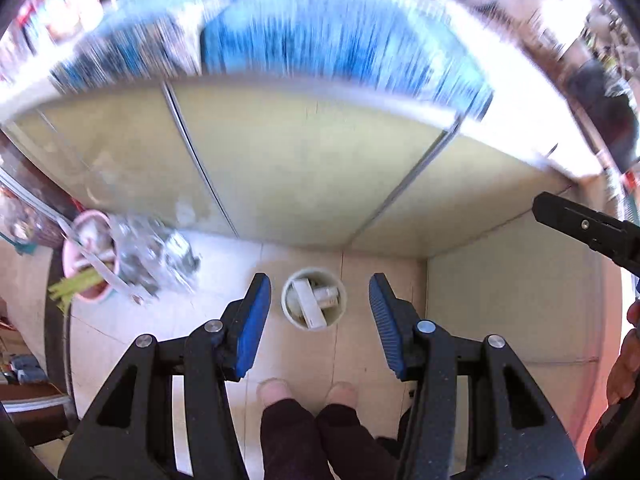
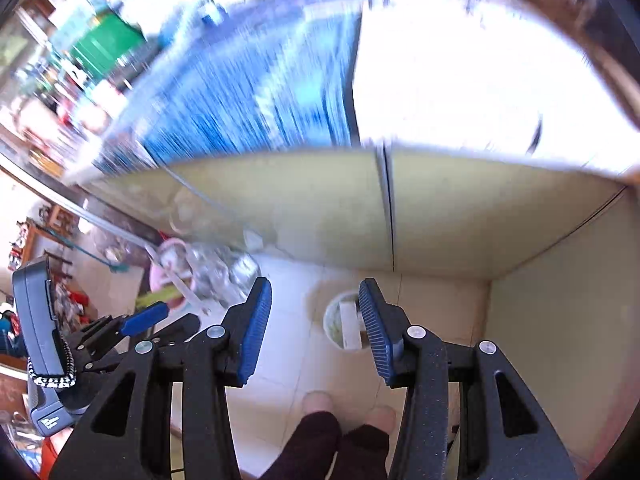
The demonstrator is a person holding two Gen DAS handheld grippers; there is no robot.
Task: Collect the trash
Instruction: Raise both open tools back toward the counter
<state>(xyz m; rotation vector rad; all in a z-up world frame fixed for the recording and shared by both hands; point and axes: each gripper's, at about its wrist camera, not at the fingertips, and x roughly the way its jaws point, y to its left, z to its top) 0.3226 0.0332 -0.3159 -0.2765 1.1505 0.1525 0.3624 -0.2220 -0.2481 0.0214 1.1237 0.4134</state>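
Observation:
A small white round trash bin (image 1: 286,300) stands on the tiled floor far below, with white cartons and paper inside it. My left gripper (image 1: 320,280) hangs high above it, blue pads apart and nothing between them. In the right wrist view the same bin (image 2: 330,320) shows partly behind the right finger. My right gripper (image 2: 315,284) is also open and empty. The left gripper's blue pad (image 2: 144,316) shows at that view's left edge.
Pale yellow cabinet doors (image 1: 300,160) rise behind the bin under a blurred countertop with blue cloth. A pink bucket (image 1: 90,256) and a crumpled clear plastic bag (image 1: 156,256) sit on the floor to the left. The person's feet (image 1: 272,392) stand just before the bin.

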